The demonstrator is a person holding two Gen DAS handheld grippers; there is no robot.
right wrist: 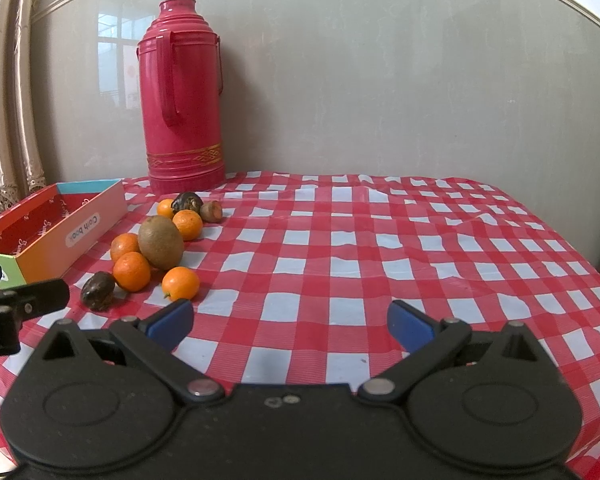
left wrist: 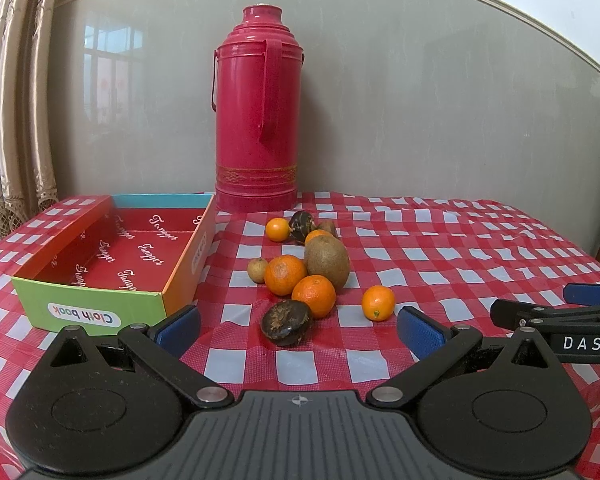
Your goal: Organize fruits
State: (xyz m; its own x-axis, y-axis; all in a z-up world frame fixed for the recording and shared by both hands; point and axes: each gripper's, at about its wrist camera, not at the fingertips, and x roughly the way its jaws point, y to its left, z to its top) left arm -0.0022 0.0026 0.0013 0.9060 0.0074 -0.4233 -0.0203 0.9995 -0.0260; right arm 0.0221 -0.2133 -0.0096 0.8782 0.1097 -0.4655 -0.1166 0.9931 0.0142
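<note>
1. Red-and-white checked tablecloth (left wrist: 420,256) covers the table, with a grey wall behind and a curtain (left wrist: 16,100) at the left edge.
2. Fruits lie loose in a cluster on the cloth, just right of the box: a brown kiwi (left wrist: 327,261) in the middle, touching two oranges (left wrist: 285,274) (left wrist: 314,295) in front of it.
3. One small orange (left wrist: 378,303) sits apart to the right, and another (left wrist: 278,229) lies at the back beside a dark fruit (left wrist: 302,222).
4. A dark, wrinkled round fruit (left wrist: 286,322) lies nearest the camera, touching the front orange; a small pale one (left wrist: 257,269) sits at the left of the group.
5. The open cardboard box (left wrist: 100,308) reads "Cloth book" upside down on its green front, and "Tangger" repeats in white script across its red inside.
6. A tall red thermos (left wrist: 256,112) stands upright behind the fruits, against the wall.
7. The left gripper (left wrist: 299,330) hangs released, blue pads wide apart, low before the dark fruit, holding nothing.
8. The right gripper (right wrist: 291,322) is likewise spread and unloaded over bare cloth, right of the cluster; its side reads "DAS" in the left view.
</note>
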